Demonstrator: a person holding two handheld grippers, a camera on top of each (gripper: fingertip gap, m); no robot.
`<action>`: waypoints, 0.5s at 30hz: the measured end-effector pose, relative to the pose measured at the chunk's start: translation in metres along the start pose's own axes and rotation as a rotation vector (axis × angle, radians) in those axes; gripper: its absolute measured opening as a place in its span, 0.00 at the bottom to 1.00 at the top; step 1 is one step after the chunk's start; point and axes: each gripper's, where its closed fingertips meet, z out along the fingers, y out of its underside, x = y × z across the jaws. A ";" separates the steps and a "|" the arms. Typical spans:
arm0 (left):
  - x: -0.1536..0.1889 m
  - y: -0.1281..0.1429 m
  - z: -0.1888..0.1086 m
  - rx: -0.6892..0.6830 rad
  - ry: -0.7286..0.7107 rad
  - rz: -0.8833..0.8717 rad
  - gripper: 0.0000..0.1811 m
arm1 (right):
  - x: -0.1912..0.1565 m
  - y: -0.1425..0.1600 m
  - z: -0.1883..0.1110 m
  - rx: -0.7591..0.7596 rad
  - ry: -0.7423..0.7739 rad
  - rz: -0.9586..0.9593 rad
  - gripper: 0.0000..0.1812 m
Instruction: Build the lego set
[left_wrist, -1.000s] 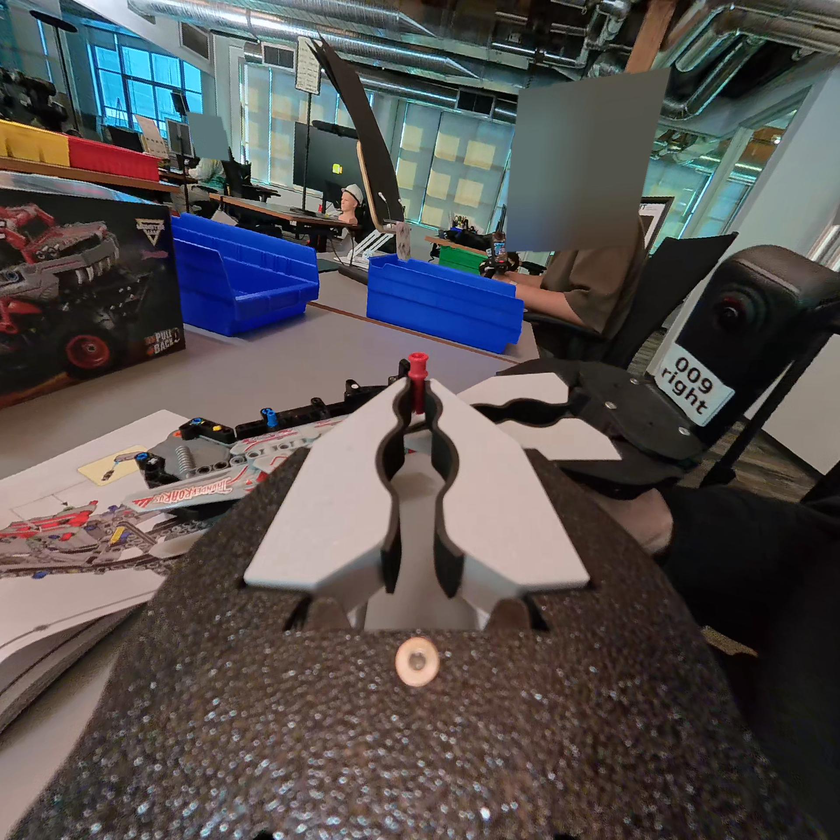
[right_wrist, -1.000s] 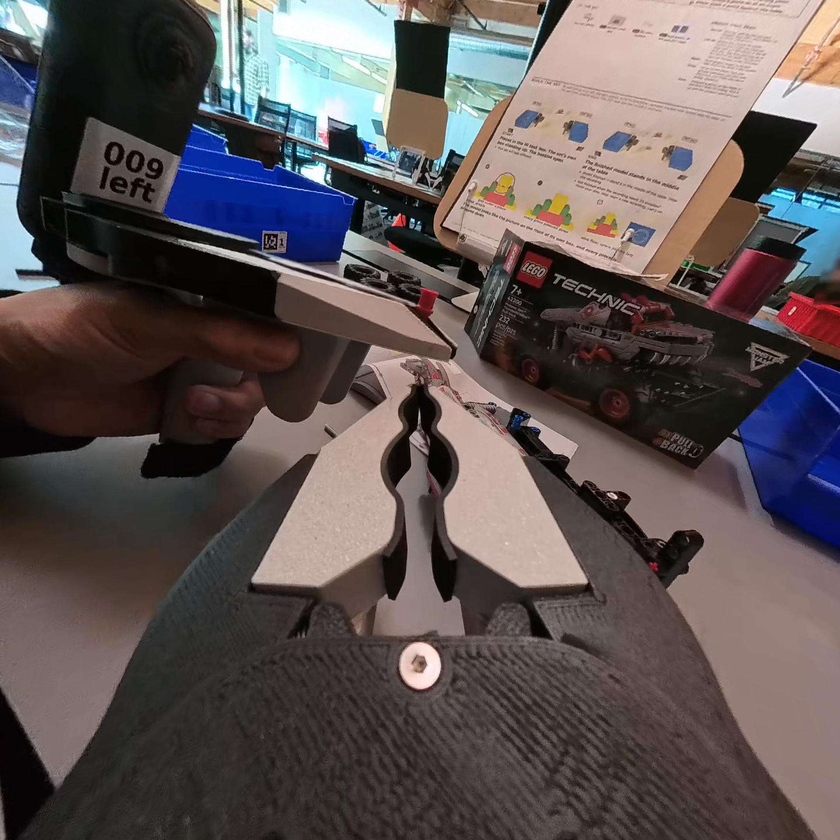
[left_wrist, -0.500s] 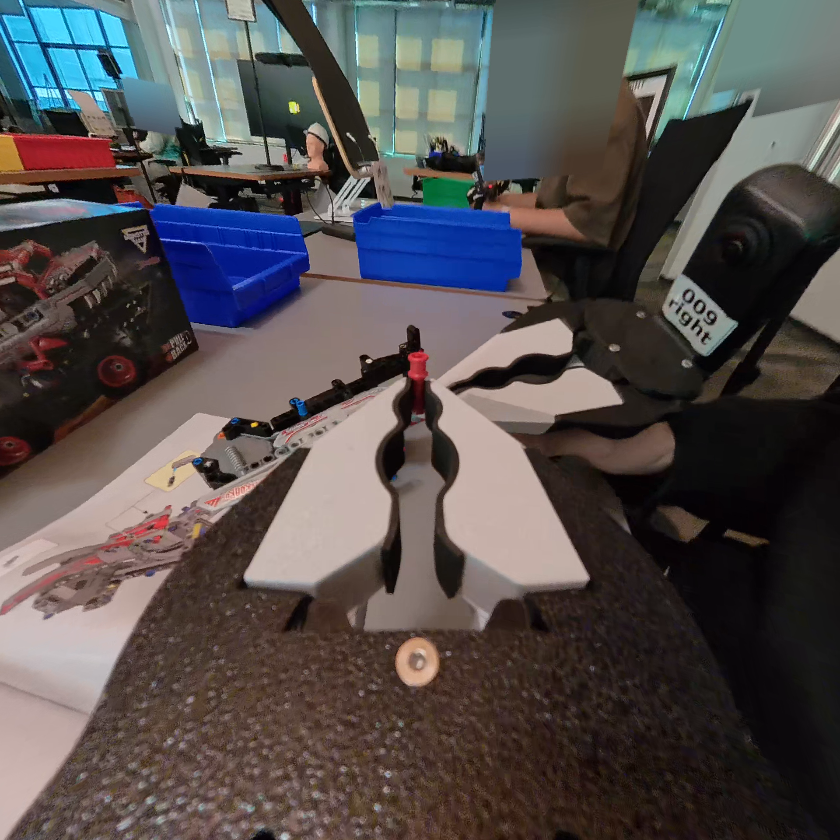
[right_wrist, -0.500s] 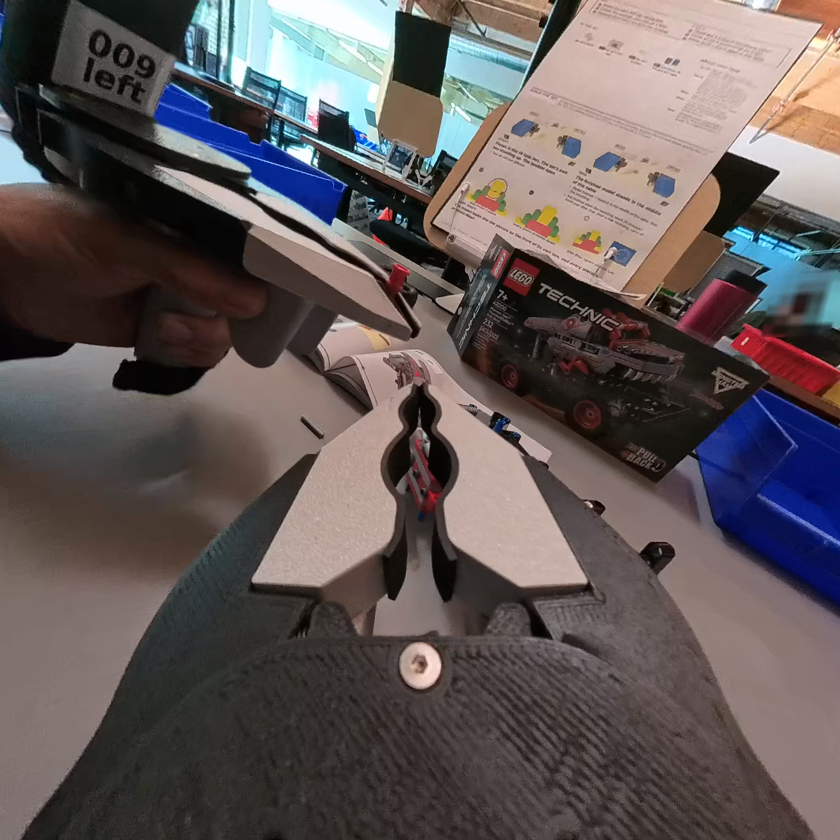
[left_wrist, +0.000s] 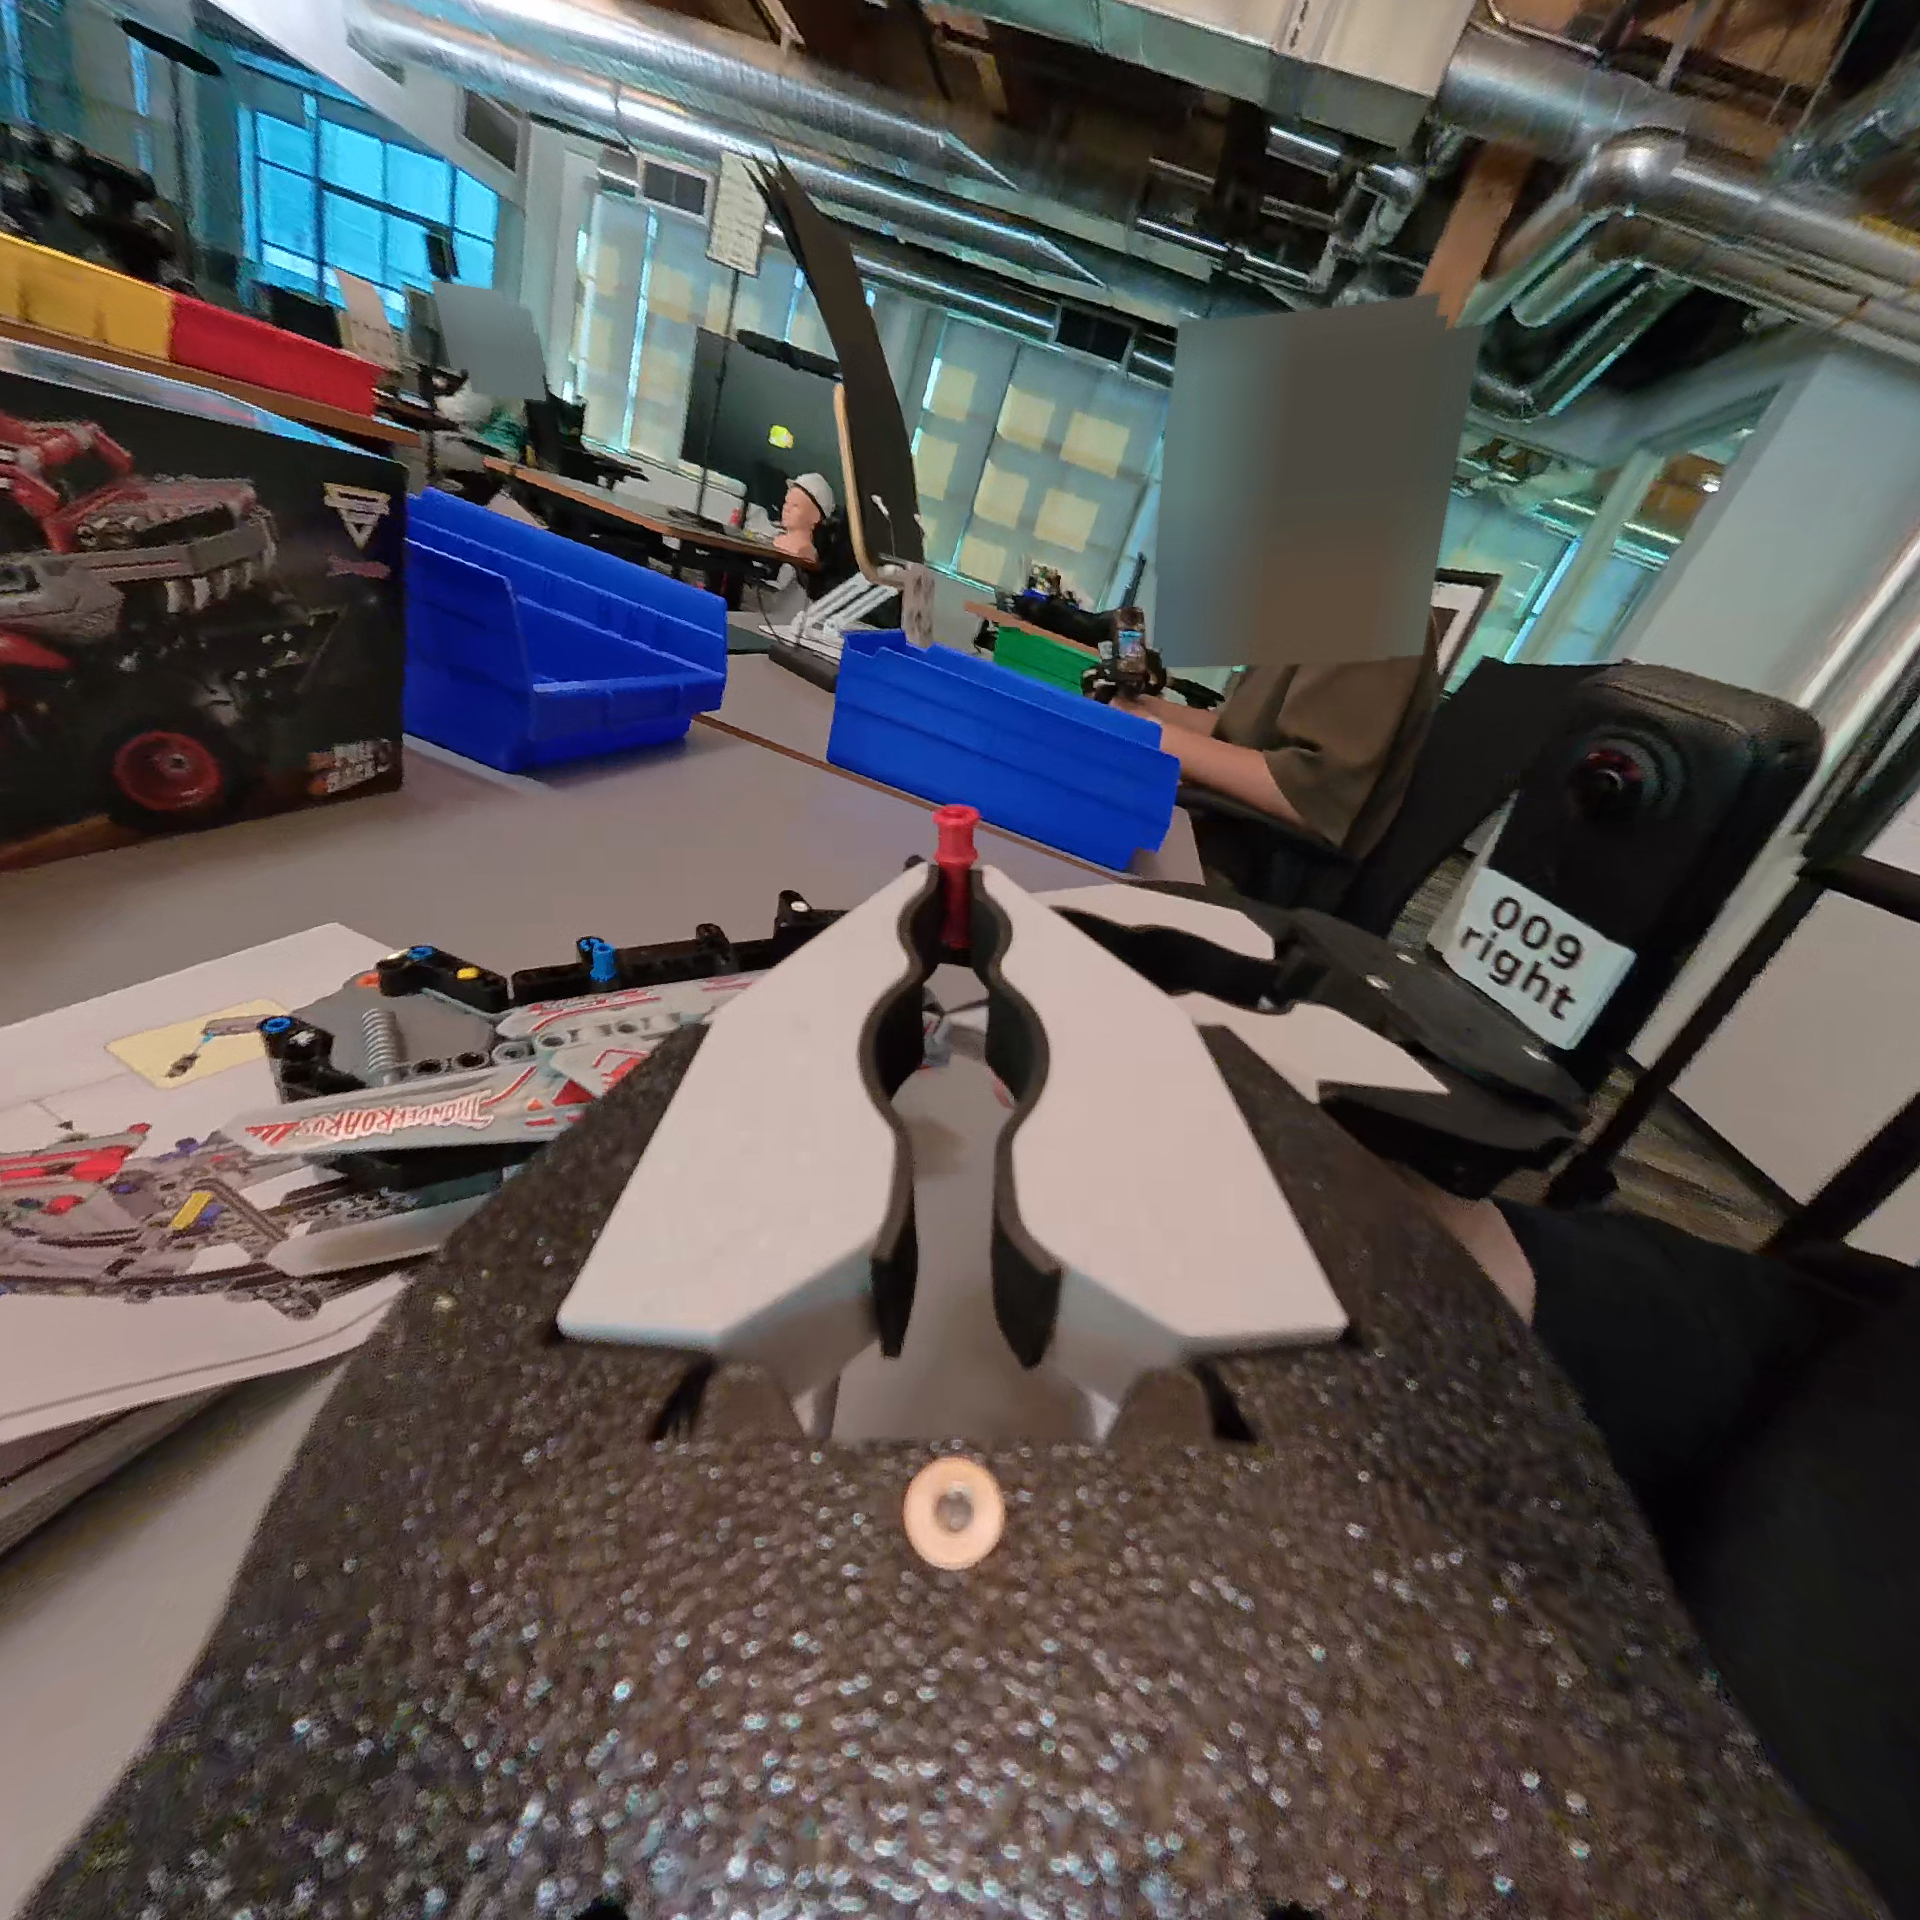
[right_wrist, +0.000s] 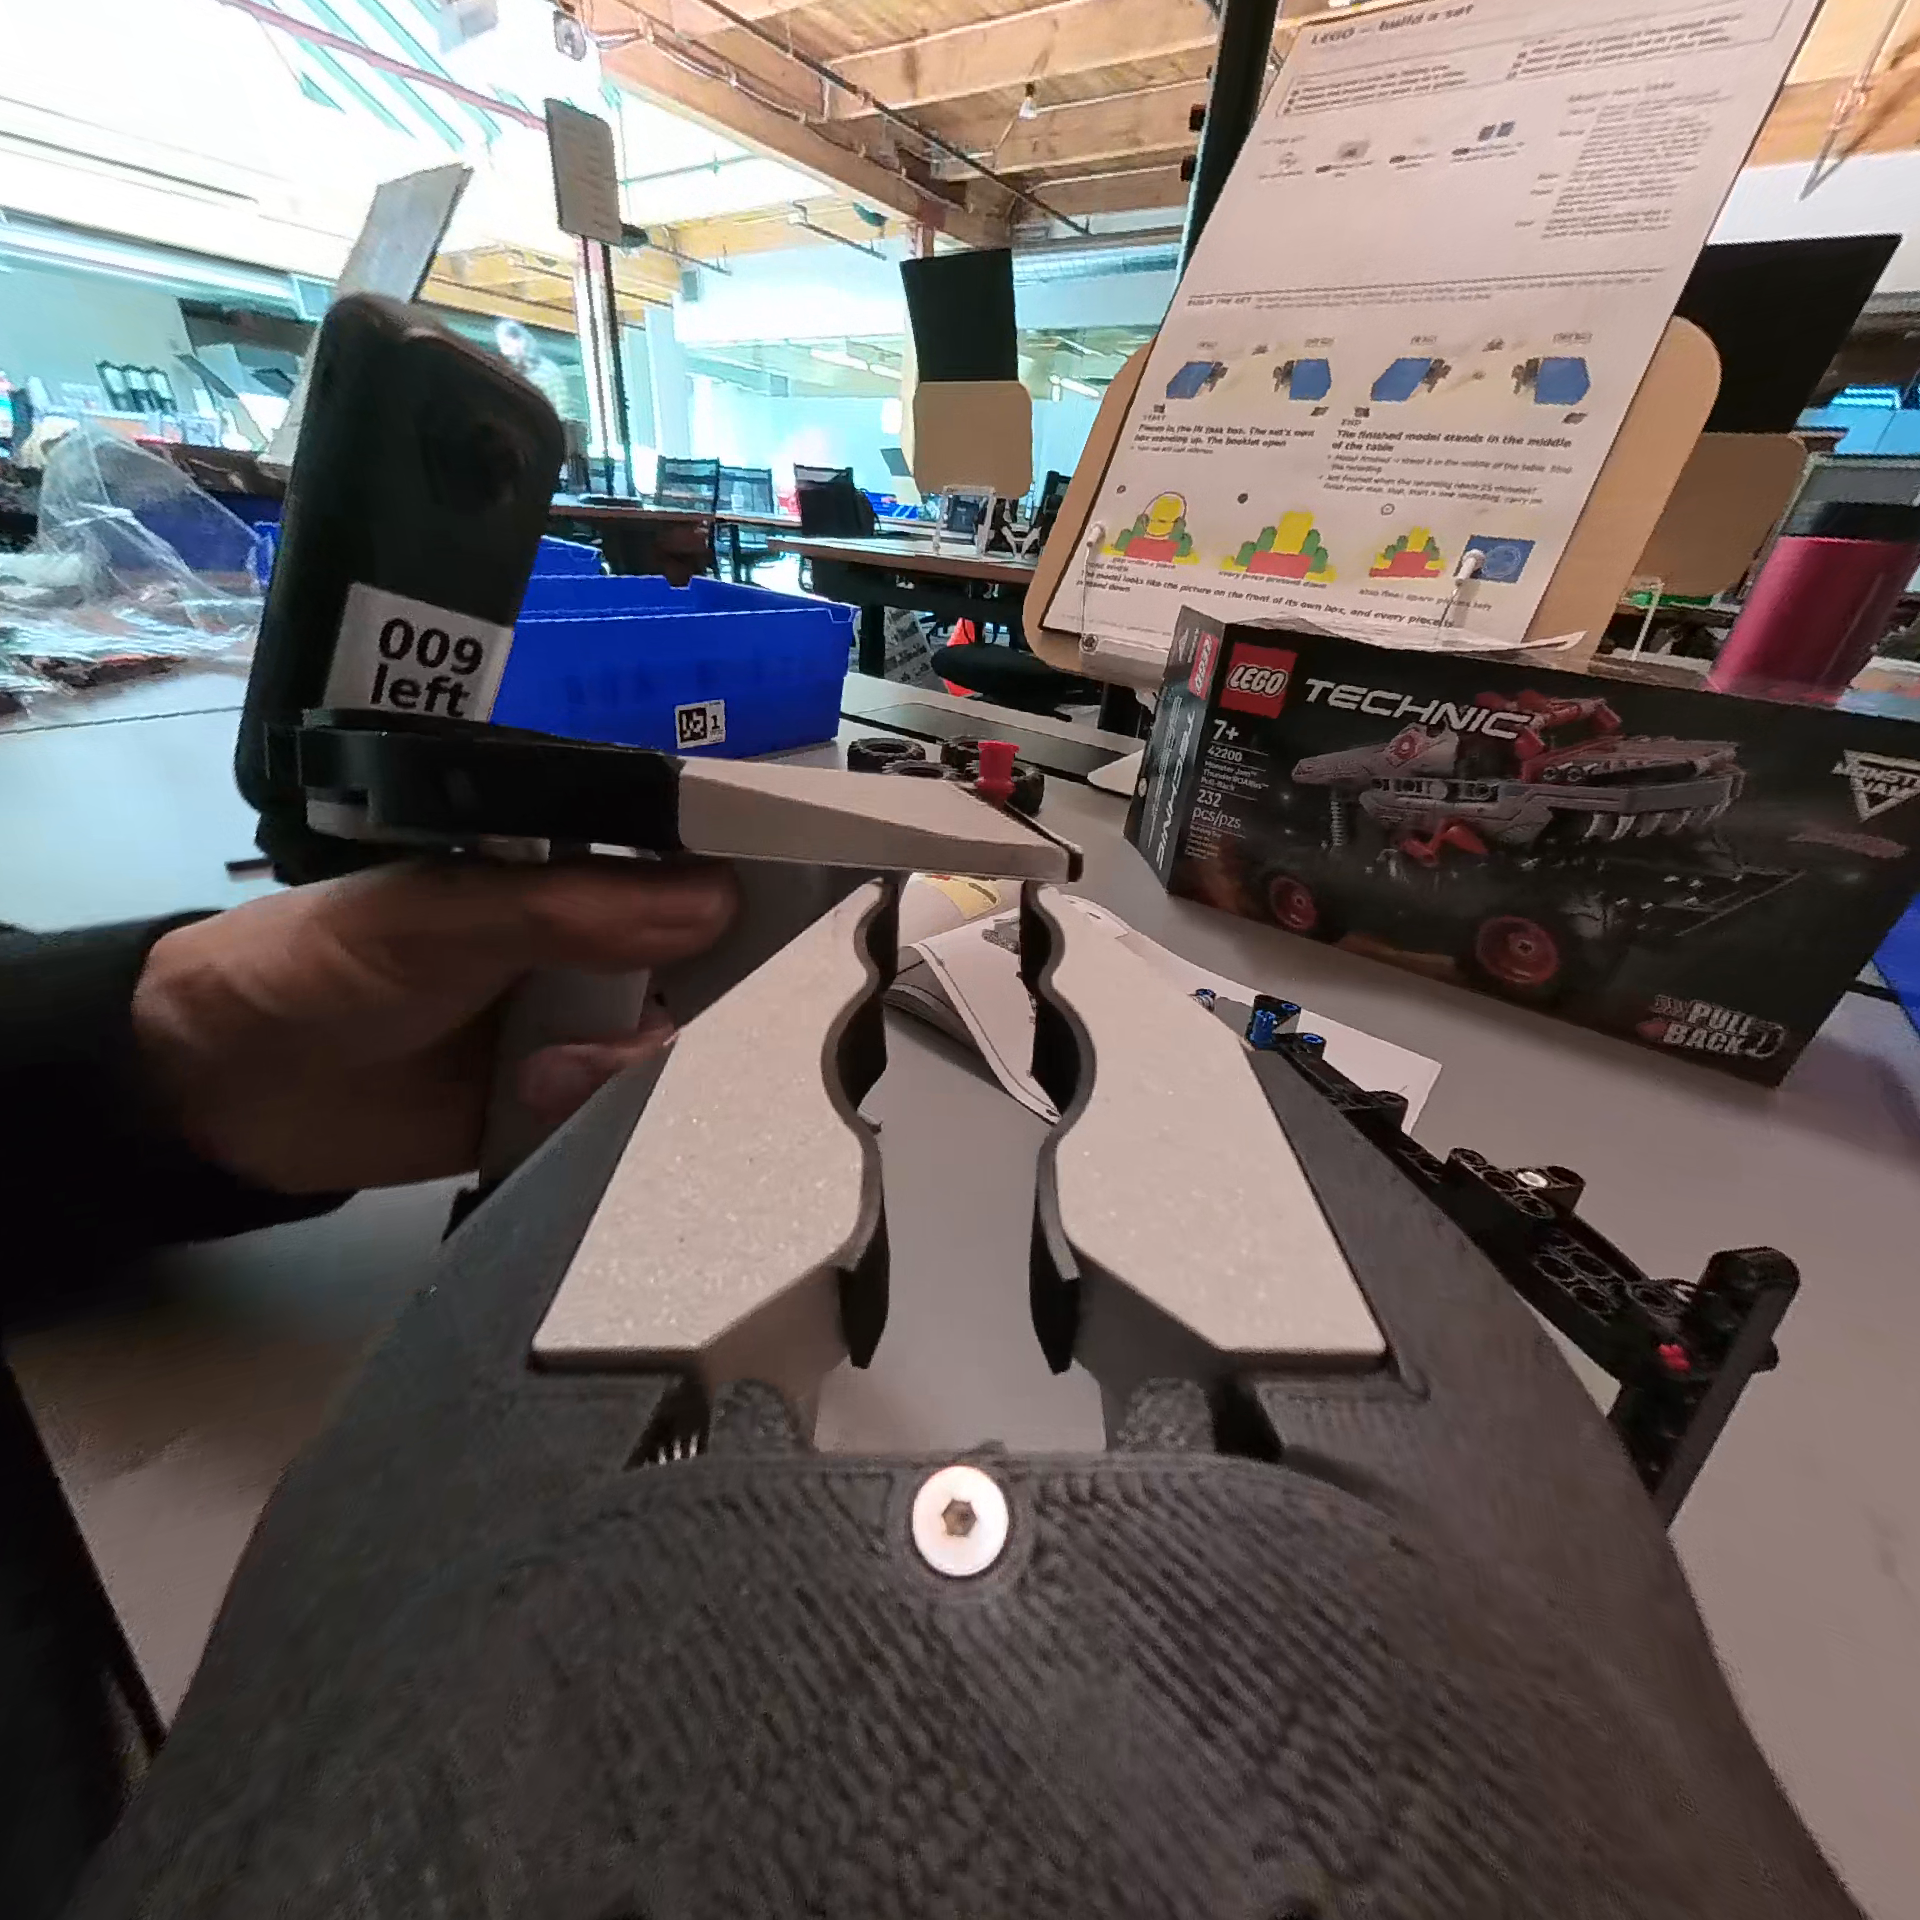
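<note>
In the left wrist view, the left tool (left_wrist: 952, 914) is clenched on a red pin (left_wrist: 952, 844), with the chassis (left_wrist: 582, 1023) on the booklet (left_wrist: 156, 1195) at 10 o'clock. In the right wrist view, the right tool (right_wrist: 961, 914) is released and empty; the chassis (right_wrist: 1538, 1216) lies on the bench (right_wrist: 1787, 1455) at 3 o'clock, the box (right_wrist: 1507, 821) at 2 o'clock.

Set box (left_wrist: 187, 623) cut off left.

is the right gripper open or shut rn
Open: in the right wrist view a clear gap separates the right gripper fingers, with nothing between them.
</note>
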 end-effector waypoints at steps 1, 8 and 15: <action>-0.001 0.000 0.001 0.010 -0.022 0.003 0.01 | 0.001 0.001 0.001 -0.004 0.012 0.012 0.12; 0.009 -0.006 0.005 0.086 0.021 -0.146 0.01 | 0.002 0.001 0.006 -0.023 0.084 0.014 0.00; 0.004 -0.008 0.004 0.059 0.046 -0.148 0.01 | 0.009 -0.003 0.001 -0.006 0.068 0.012 0.00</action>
